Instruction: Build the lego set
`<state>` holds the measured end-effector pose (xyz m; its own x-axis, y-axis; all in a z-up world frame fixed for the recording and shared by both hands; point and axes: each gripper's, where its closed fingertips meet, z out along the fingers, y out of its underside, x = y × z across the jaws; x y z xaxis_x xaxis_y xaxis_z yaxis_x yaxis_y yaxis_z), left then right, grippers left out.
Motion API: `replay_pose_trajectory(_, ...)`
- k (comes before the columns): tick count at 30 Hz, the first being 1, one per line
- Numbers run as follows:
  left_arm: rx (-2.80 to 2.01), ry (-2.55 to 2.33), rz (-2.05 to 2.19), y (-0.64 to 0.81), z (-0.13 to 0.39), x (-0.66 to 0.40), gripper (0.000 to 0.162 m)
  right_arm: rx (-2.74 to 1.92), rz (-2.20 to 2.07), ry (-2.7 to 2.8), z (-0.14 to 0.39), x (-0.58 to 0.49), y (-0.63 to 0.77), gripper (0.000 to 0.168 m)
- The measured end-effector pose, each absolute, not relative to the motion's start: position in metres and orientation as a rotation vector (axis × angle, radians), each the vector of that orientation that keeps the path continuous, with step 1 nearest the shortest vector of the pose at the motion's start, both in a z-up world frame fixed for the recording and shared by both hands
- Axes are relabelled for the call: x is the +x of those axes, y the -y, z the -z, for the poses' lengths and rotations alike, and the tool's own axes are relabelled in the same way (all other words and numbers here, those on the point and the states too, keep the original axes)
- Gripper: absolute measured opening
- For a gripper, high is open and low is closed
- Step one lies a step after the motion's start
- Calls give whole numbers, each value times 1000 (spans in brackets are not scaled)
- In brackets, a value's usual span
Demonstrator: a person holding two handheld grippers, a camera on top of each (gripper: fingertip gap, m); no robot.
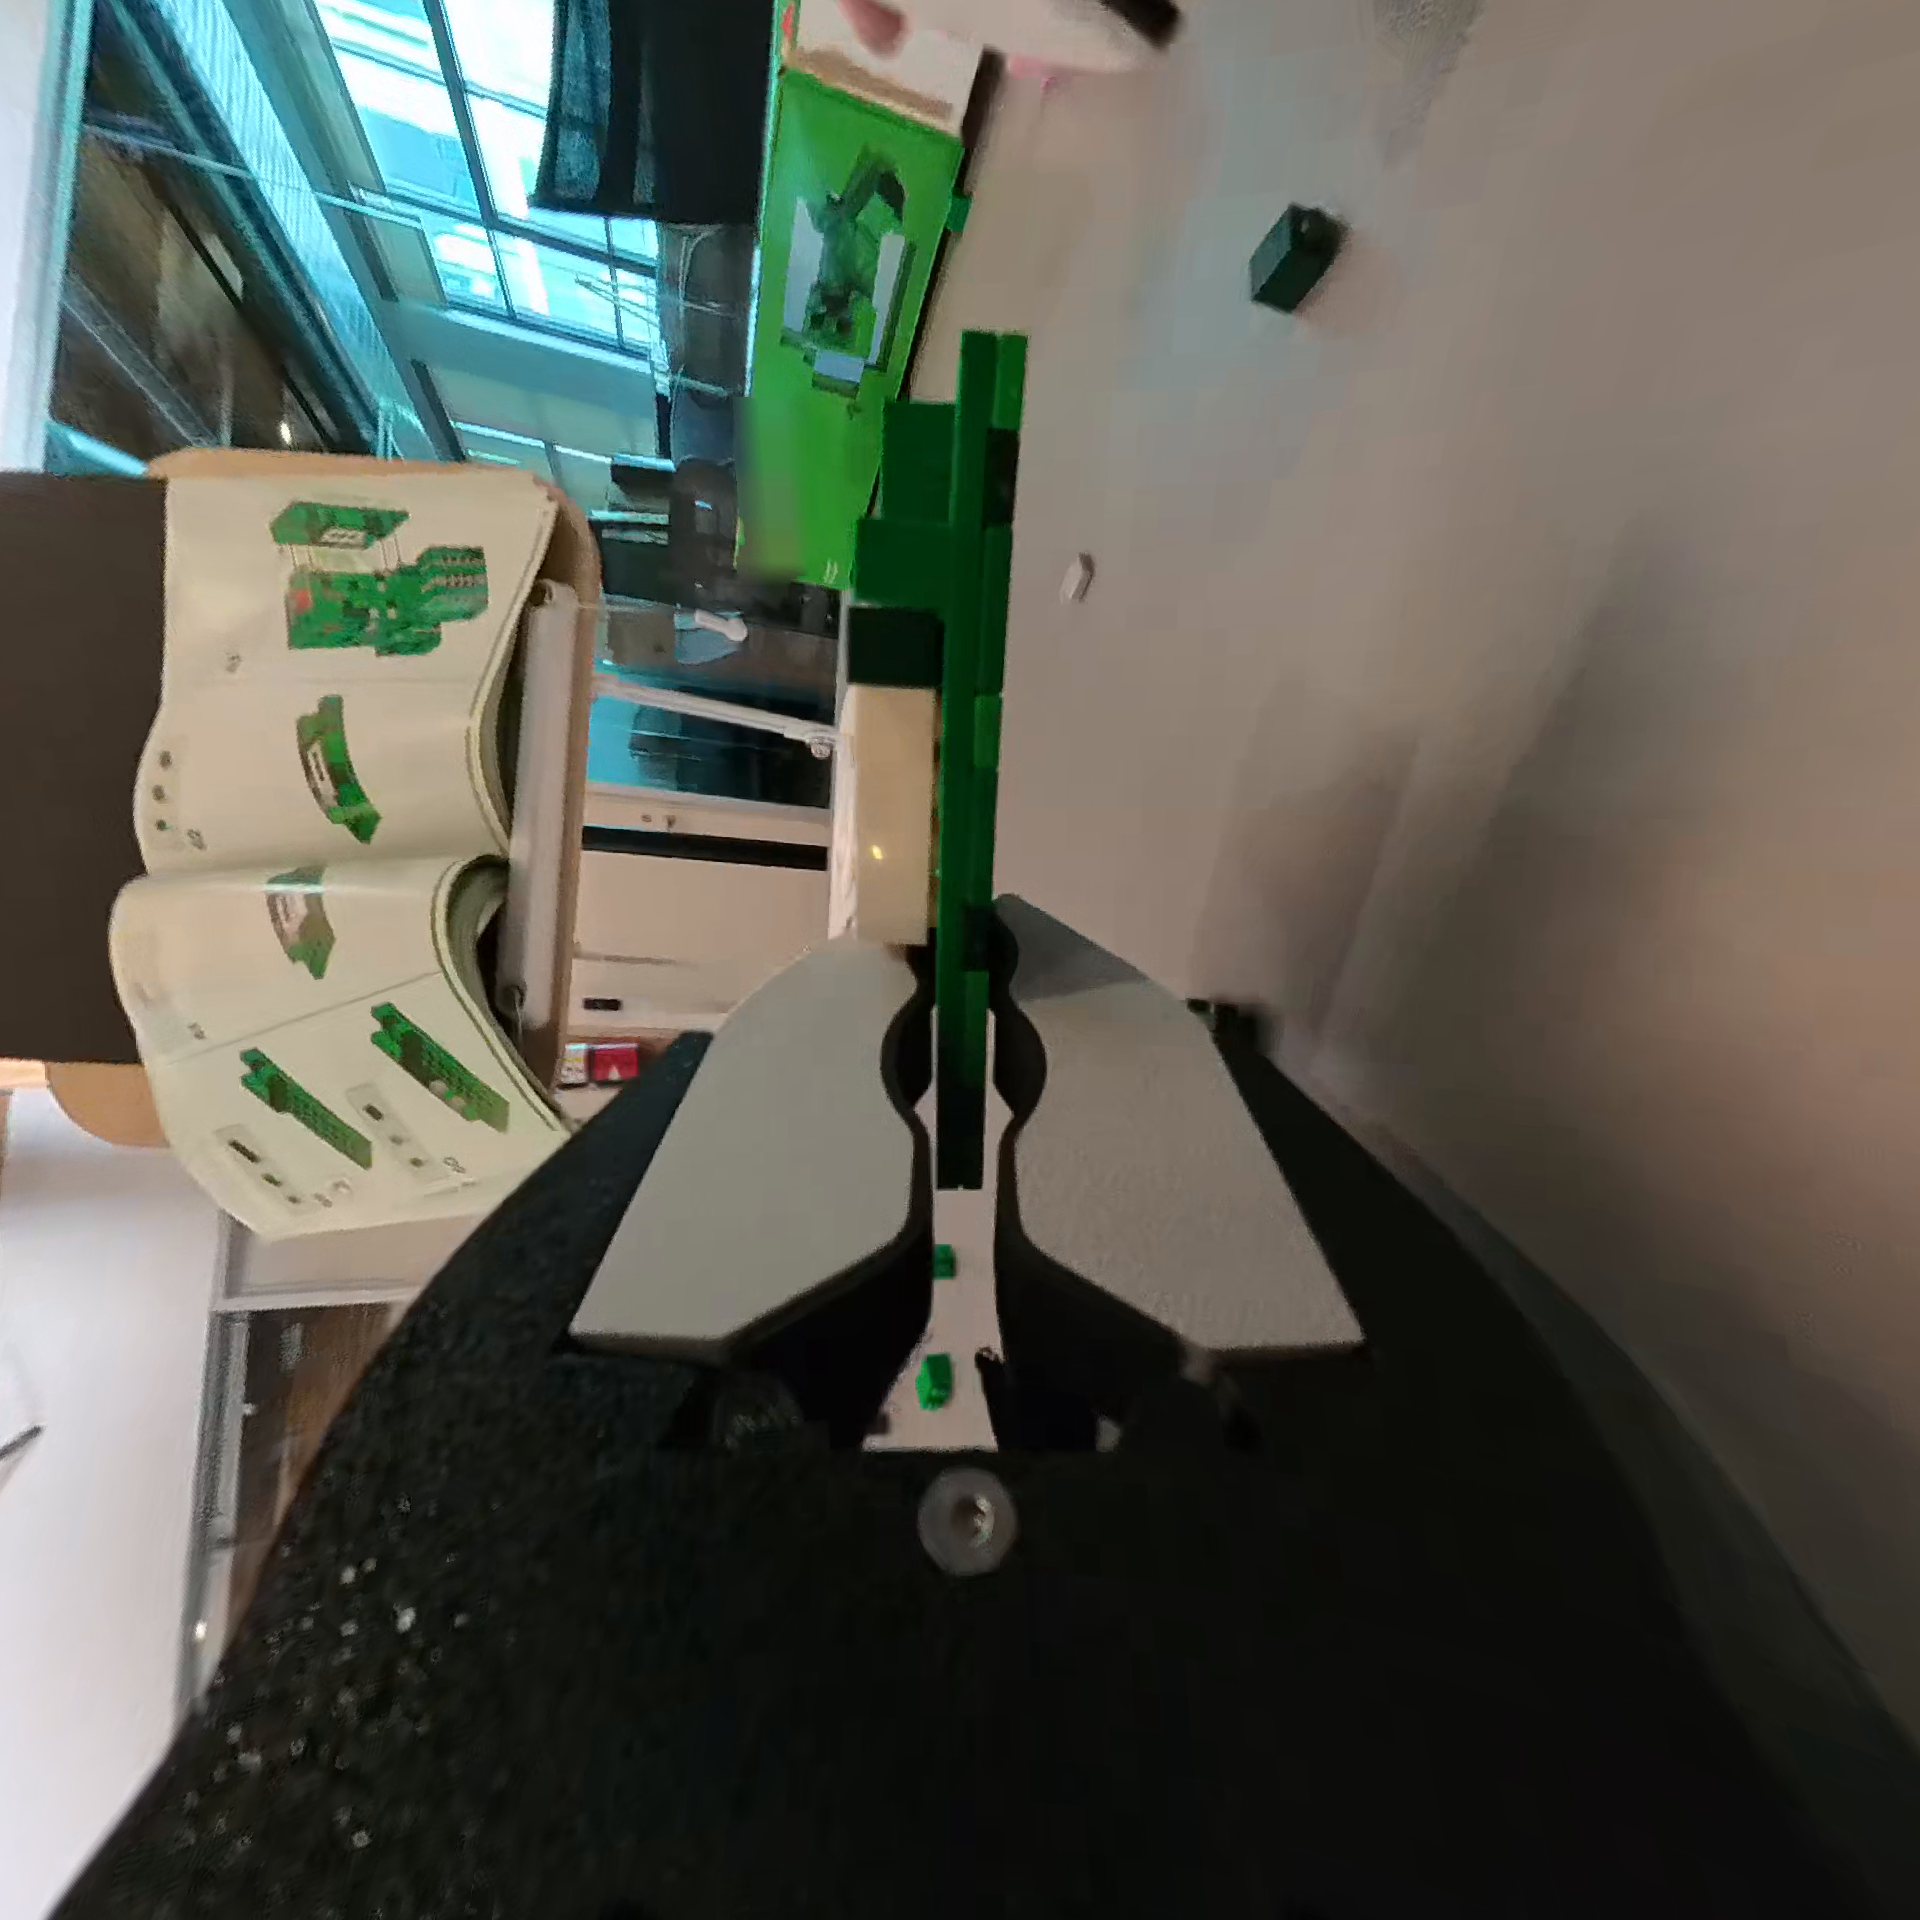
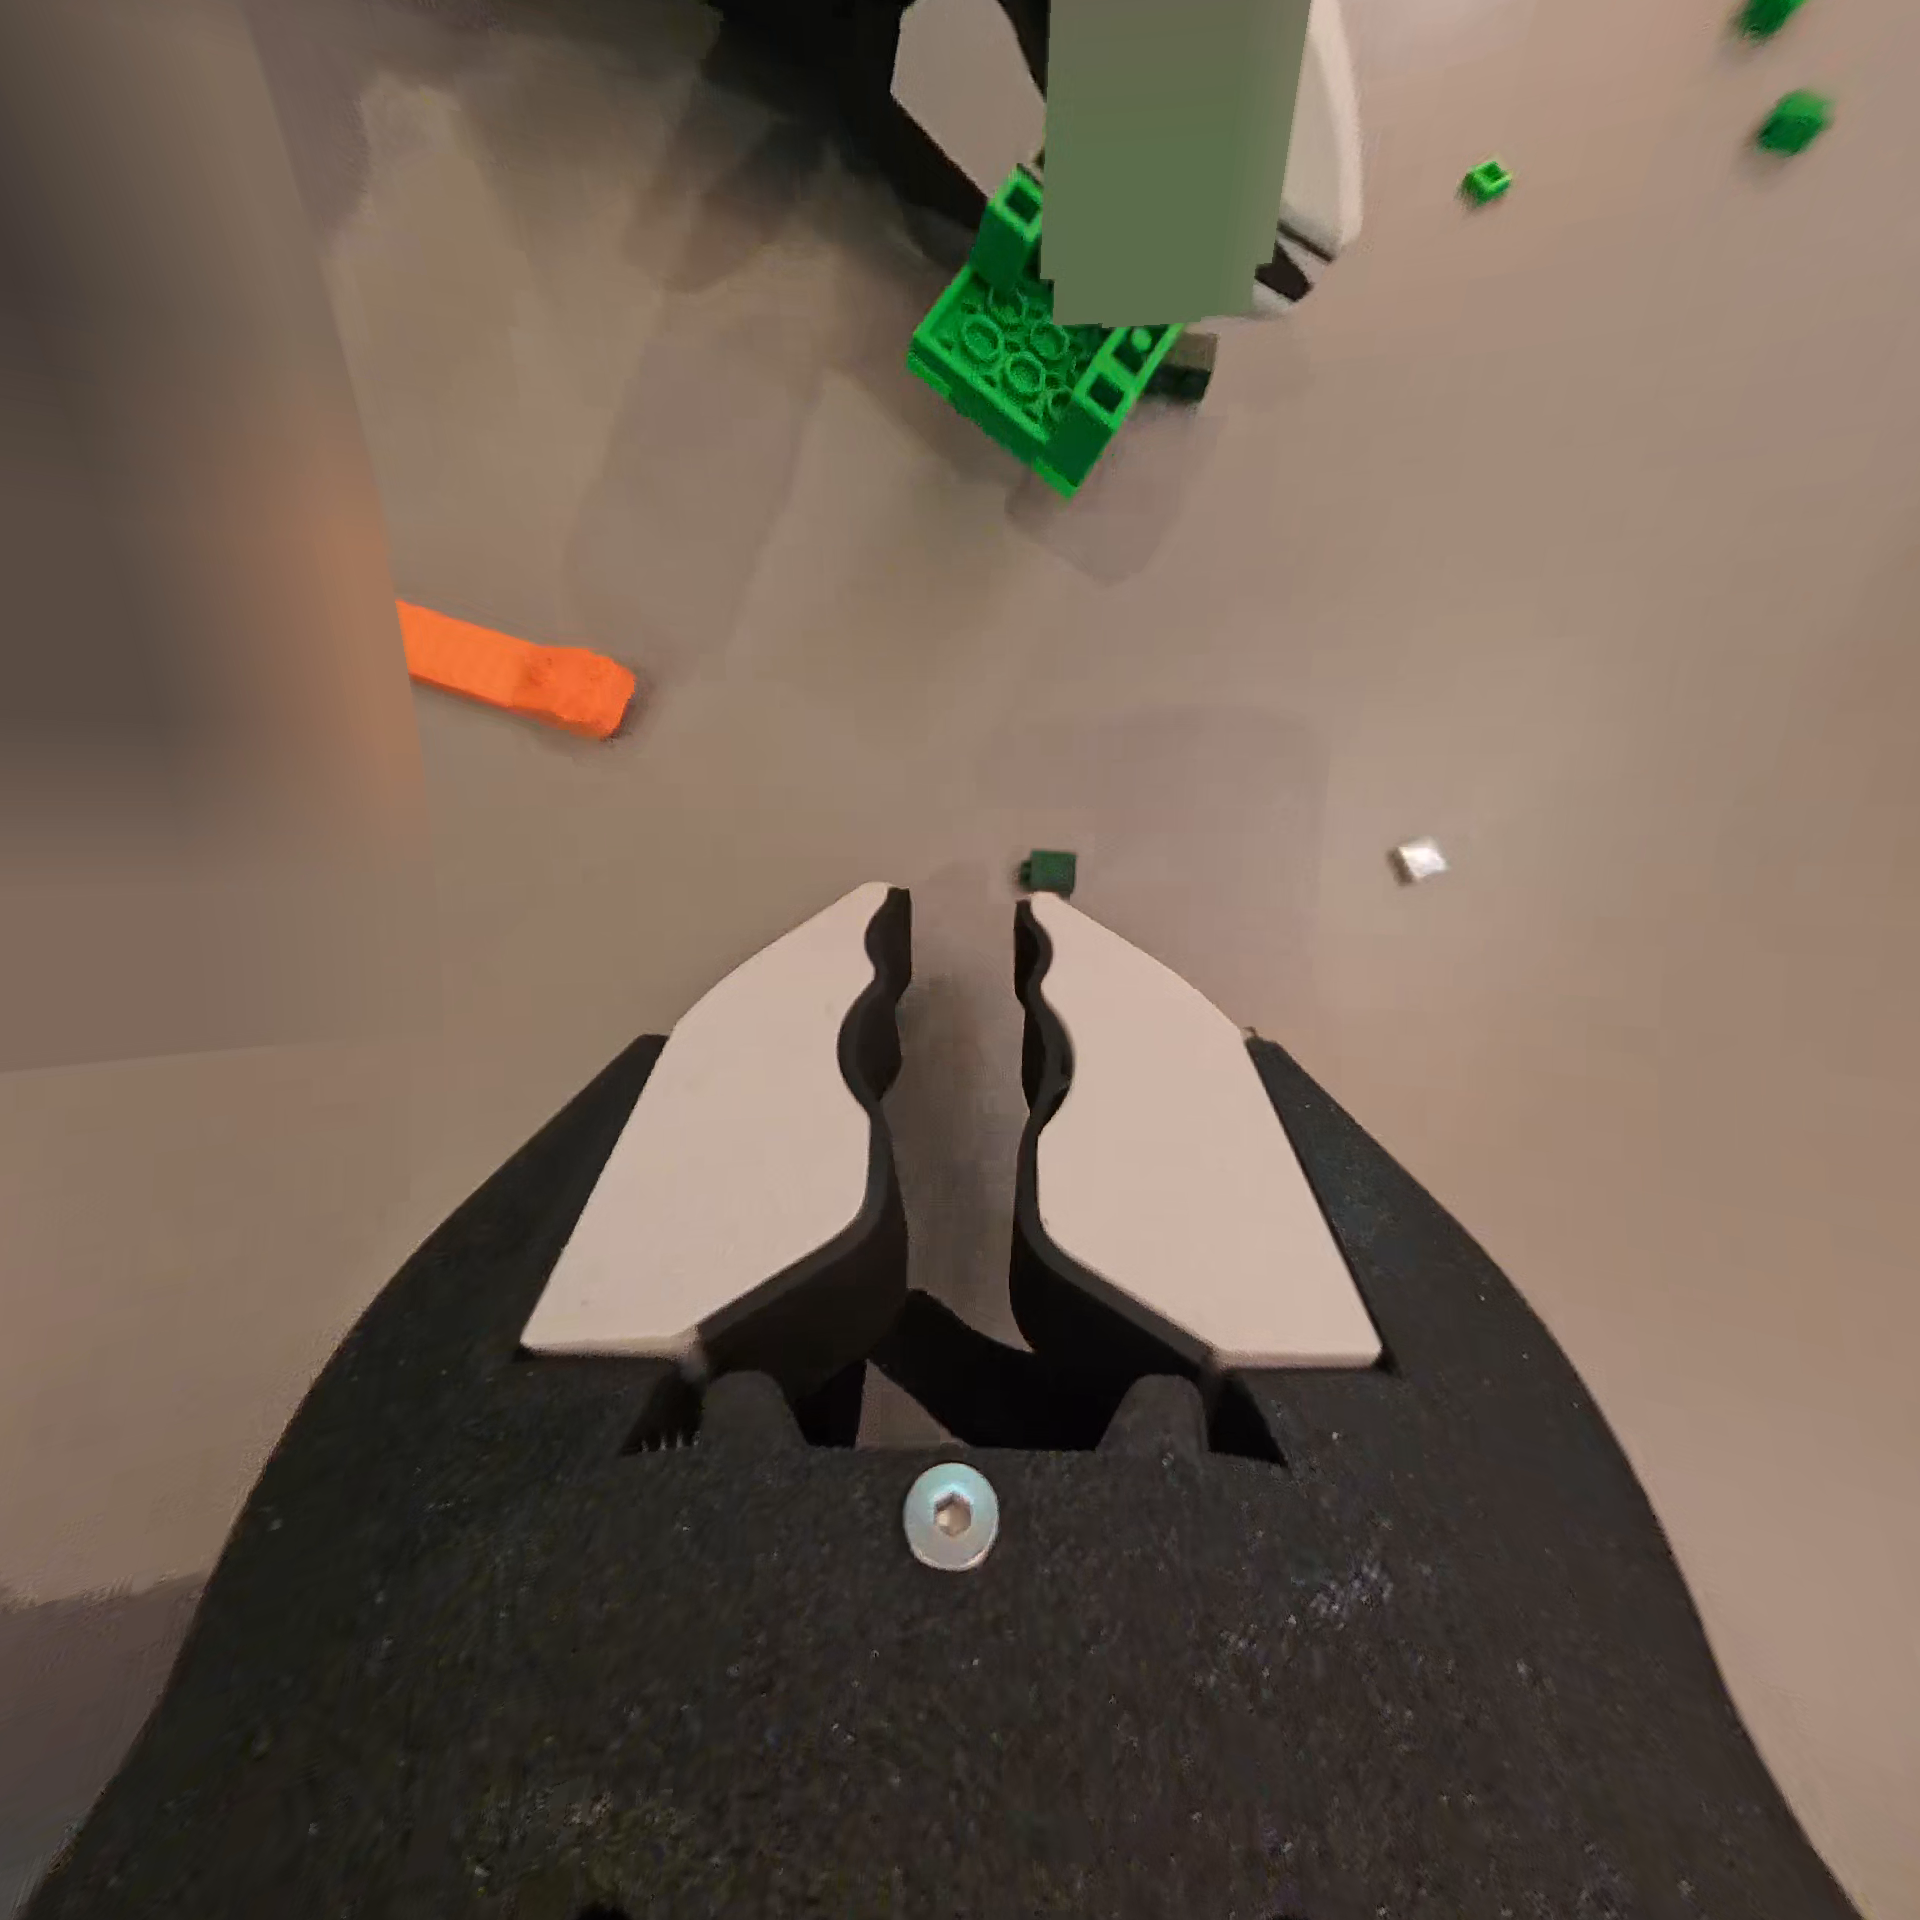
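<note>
Right gripper [image 2: 961,909], jaws slightly apart and empty, hovers over desk [image 2: 1558,623]; small dark green brick [image 2: 1049,869] just beyond right fingertip. Left gripper [image 1: 961,997] clamps green plate assembly [image 1: 977,727] edgewise.

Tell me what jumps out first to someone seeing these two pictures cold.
In the left wrist view, the left tool is shut on a flat green lego assembly seen edge-on, with an open instruction booklet off to the left. In the right wrist view, the right tool hangs open over the beige table, just short of a small dark green brick. An orange piece lies to its left.
</note>
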<state>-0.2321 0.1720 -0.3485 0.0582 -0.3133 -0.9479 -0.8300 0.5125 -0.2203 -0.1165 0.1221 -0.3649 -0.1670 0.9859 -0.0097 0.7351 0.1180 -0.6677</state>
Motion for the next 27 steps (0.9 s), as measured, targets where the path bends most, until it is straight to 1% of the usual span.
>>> replay_pose_trajectory(3,-1054,-1512,-504,-174,350,-234,6,-1658,-733,1995,378,-124,-134,21)
replay_pose_trajectory(8,-1053,-1574,-511,-173,359,-230,6,-1679,-833,2016,385,-129,-133,20)
replay_pose_trajectory(11,-1063,-1576,-505,-174,360,-230,6,-1687,-923,2111,387,-120,-117,15)
replay_pose_trajectory(15,-1053,-1580,-488,-171,360,-226,6,-1594,-938,2043,381,-123,-126,15)
replay_pose_trajectory(21,-1017,-1617,-472,-166,363,-220,6,-1407,-869,2143,393,-130,-126,16)
replay_pose_trajectory(27,-1020,-1618,-456,-166,363,-220,6,-1378,-964,2166,389,-132,-126,8)
